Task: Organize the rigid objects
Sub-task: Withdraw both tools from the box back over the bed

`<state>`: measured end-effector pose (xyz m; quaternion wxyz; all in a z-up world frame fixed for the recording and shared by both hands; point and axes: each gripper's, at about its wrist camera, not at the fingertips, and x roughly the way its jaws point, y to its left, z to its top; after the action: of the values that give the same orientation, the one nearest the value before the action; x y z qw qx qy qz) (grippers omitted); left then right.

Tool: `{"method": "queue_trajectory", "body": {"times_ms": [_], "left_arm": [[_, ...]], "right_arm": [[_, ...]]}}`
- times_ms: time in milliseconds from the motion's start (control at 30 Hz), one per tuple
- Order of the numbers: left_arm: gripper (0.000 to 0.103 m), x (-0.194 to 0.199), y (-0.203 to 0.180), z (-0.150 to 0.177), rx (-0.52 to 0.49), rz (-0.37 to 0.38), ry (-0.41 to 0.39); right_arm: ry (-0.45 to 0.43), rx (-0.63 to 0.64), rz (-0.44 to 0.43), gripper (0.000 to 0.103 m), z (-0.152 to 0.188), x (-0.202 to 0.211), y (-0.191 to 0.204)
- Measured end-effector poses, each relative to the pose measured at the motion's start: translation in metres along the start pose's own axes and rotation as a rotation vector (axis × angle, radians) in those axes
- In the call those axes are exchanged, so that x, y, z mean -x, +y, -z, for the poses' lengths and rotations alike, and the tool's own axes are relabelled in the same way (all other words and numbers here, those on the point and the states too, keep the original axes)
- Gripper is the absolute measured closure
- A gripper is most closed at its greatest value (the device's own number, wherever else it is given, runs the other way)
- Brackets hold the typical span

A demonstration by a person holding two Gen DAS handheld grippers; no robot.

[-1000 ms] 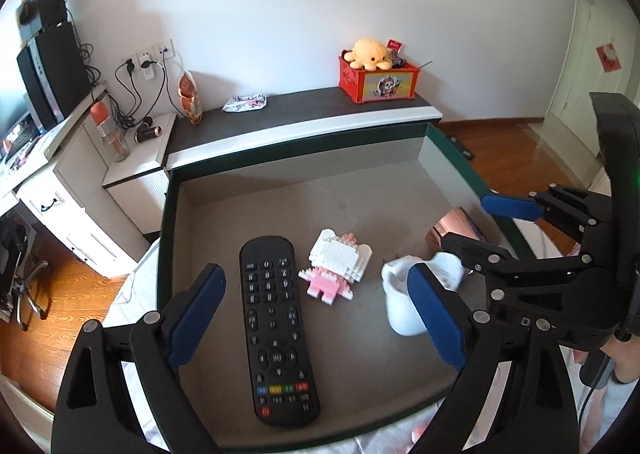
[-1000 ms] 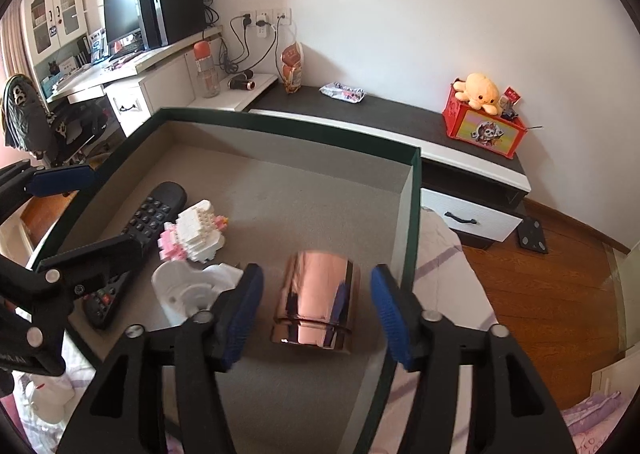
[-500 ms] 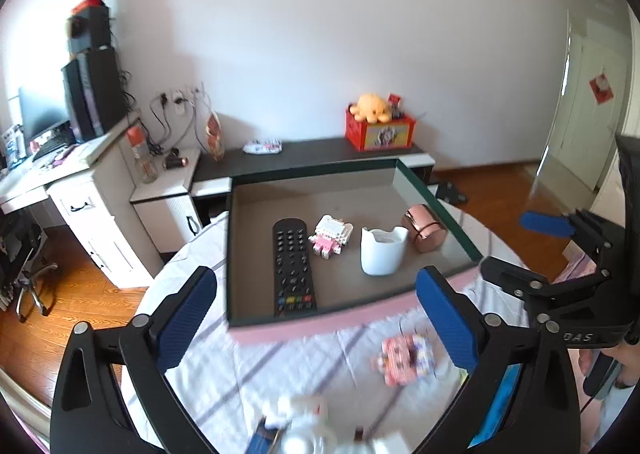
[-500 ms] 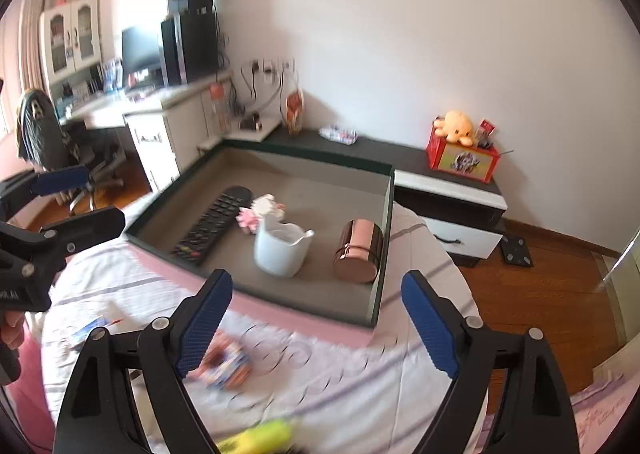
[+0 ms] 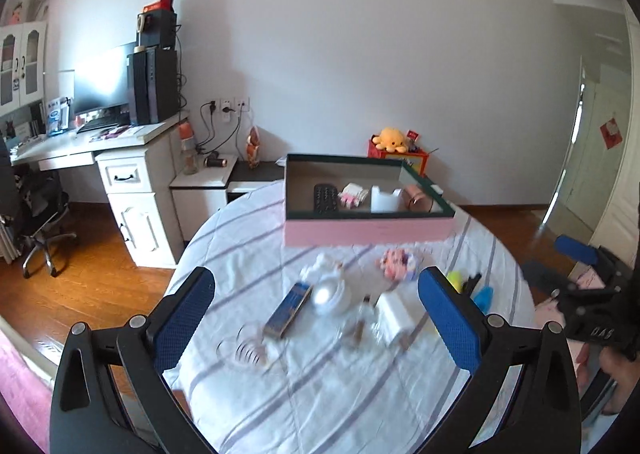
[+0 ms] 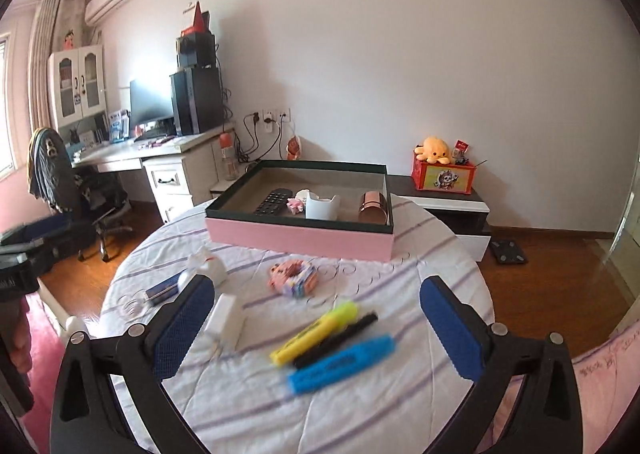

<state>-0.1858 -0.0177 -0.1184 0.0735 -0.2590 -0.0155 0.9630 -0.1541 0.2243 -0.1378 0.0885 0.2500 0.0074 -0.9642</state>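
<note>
Both grippers are now far back from the box, where one second ago they were right above its inside. The left gripper is wide open with nothing between its blue pads; a second ago it was already almost this wide. The right gripper is opening — its jaws stand much wider than a second ago, when they were close on both sides of the copper cup, and nothing is between them now.

The box, pink outside with a dark green rim, sits at the far side of the round table, which has a white striped cloth. Inside it stand four things in a row: the remote control, the small pink and white block figure, the white holder and the copper cup. The cup now stands upright; a second ago it looked to lie on its side.

The nearer part of the table comes into view — half a second ago only a little of it showed. There lie a yellow marker, a black pen and a blue marker close together, a pink block toy, a white charger, a dark blue flat box and a white round thing, blurred.
</note>
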Motion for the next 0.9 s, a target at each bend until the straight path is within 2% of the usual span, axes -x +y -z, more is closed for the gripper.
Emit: {"method": "queue_trajectory", "body": {"times_ms": [133,433,900], "left_arm": [[0.0,0.013,0.008,0.013,-0.01,-0.025,0.005],[0.0,0.016,0.003,0.023,-0.021,-0.005,0.018],[0.0,-0.044,-0.025,0.048,-0.123,0.05,0.12]], "right_arm": [[0.018,0.015,0.025,0.0,0.01,0.01,0.007],[0.053,0.005,0.048,0.0,0.025,0.011,0.005],[0.188,-0.05,0.038,0.0,0.058,-0.036,-0.019]]}}
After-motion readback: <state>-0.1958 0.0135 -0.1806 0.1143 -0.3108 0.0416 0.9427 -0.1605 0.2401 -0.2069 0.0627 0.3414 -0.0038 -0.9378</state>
